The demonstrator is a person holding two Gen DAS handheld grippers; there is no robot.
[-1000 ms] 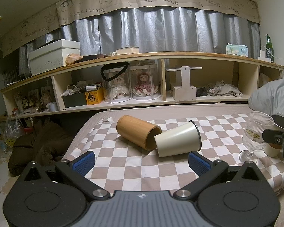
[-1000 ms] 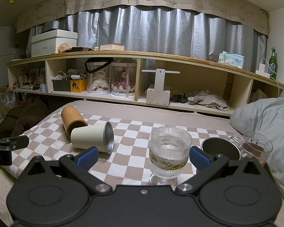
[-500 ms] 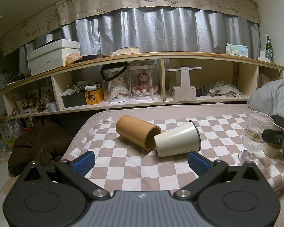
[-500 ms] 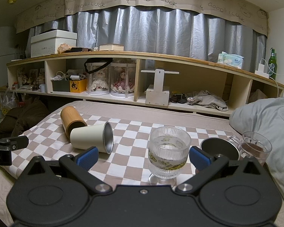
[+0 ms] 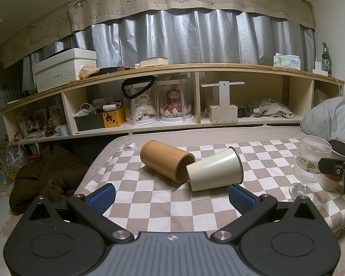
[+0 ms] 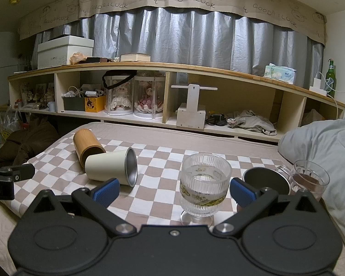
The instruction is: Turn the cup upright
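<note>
Toppled cream cup touching bamboo cup, open checkered cloth nearer.

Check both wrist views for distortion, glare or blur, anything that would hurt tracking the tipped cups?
Left wrist: strong fisheye, shelf bows upward, dark corners; cream cup and bamboo cup are sharp, no motion blur. Right wrist: same barrel bend; the cream cup's steel interior catches a soft sheen, the glass shows faint highlights, nothing blown out. Lighting is dim, warm and even in both.
</note>
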